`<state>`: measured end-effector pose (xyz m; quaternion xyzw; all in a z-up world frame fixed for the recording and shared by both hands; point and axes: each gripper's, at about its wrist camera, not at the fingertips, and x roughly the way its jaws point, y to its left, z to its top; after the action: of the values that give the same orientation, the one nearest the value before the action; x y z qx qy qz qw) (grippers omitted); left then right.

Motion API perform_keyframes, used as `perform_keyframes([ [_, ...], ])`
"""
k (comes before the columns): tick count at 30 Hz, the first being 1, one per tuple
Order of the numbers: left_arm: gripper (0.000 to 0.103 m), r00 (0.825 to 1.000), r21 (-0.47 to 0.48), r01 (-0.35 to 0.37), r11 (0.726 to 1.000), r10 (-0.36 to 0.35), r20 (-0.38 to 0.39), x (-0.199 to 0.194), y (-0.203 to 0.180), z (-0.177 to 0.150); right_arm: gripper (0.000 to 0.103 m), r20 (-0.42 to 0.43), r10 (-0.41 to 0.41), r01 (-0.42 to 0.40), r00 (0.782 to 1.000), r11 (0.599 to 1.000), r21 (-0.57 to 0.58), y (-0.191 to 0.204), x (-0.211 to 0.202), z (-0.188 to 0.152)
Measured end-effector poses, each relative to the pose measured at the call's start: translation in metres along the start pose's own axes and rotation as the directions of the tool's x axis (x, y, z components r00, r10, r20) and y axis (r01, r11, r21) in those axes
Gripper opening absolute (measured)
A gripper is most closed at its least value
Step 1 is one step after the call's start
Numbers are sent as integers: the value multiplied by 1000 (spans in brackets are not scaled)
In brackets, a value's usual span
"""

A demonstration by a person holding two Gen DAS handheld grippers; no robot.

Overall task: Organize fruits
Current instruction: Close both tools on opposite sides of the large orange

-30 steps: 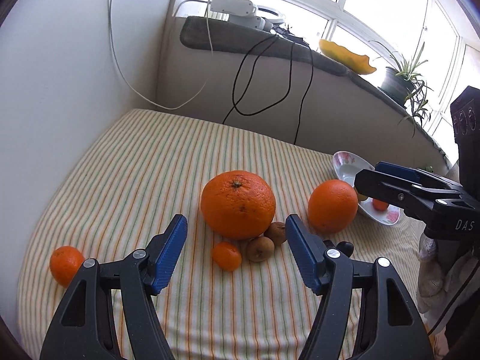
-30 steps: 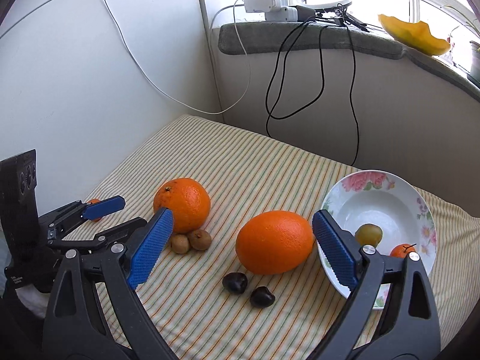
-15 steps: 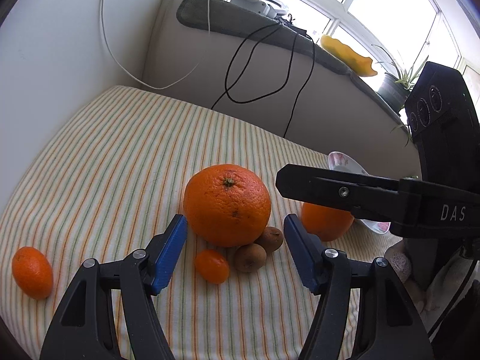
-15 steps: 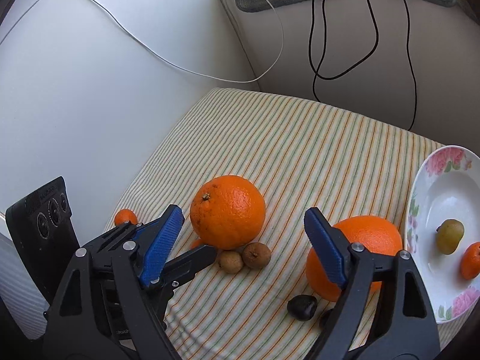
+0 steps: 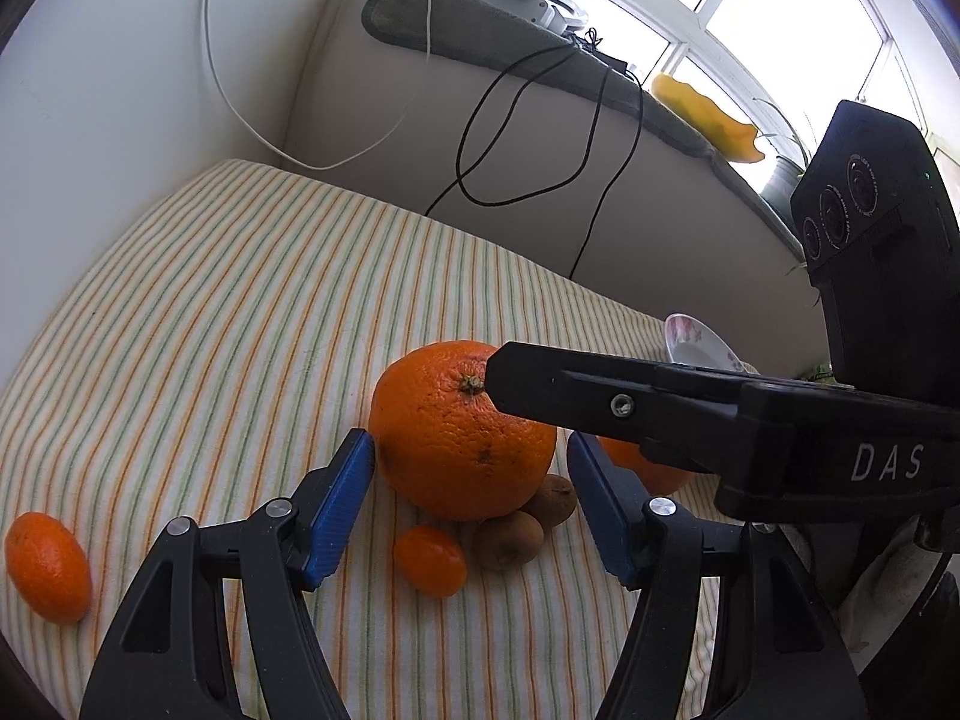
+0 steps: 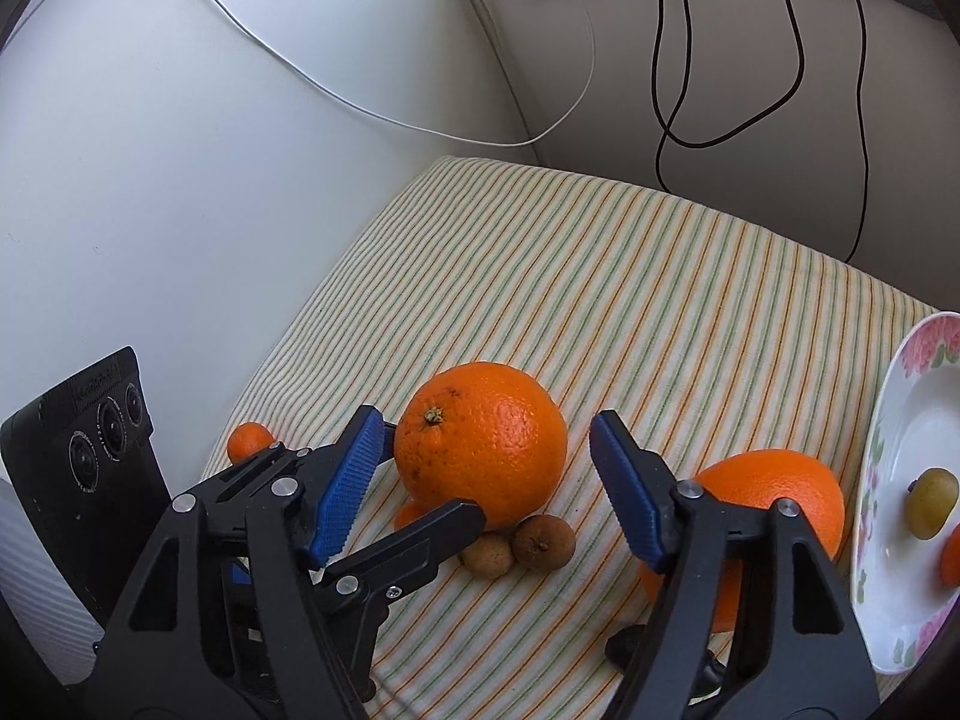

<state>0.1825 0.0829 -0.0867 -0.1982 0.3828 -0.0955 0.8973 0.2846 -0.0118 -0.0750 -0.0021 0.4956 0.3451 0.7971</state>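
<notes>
The right gripper (image 6: 486, 480) now frames the big orange (image 6: 483, 441), its jaws closing with the fruit between the blue pads; the left pad looks at or just off the rind at the orange's 9 o'clock, the right pad stands apart at 3 o'clock. A second ago the same jaws were wider and framed the second orange (image 6: 774, 504) beside the bowl (image 6: 888, 600); that orange now sits at 4 o'clock, partly behind the right finger. The left gripper (image 5: 471, 507) is part open on nothing and has barely shifted, though it has edged nearer the fruit.

Both tools tilt down toward the striped cloth (image 5: 240, 312); the right one crosses the left view from 3 o'clock, one black finger lying across the big orange's top.

In the left view a kumquat (image 5: 430, 559) and two brown longans (image 5: 510, 540) lie between the left jaws at the orange's 6 o'clock, and a mandarin (image 5: 47, 567) lies well apart at 8 o'clock. The right view alone shows the bowl's inside, holding a green-yellow fruit (image 6: 931, 503) and an orange one at the picture's edge, plus a dark fruit (image 6: 627, 648) under the right finger.
</notes>
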Motion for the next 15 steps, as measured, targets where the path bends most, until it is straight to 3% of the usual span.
perform_keyframes([
  [15,65,999,-20,14,1000,-15,-42,7,2,1,73,-84,-38,34,996,998,-48,11,30,9],
])
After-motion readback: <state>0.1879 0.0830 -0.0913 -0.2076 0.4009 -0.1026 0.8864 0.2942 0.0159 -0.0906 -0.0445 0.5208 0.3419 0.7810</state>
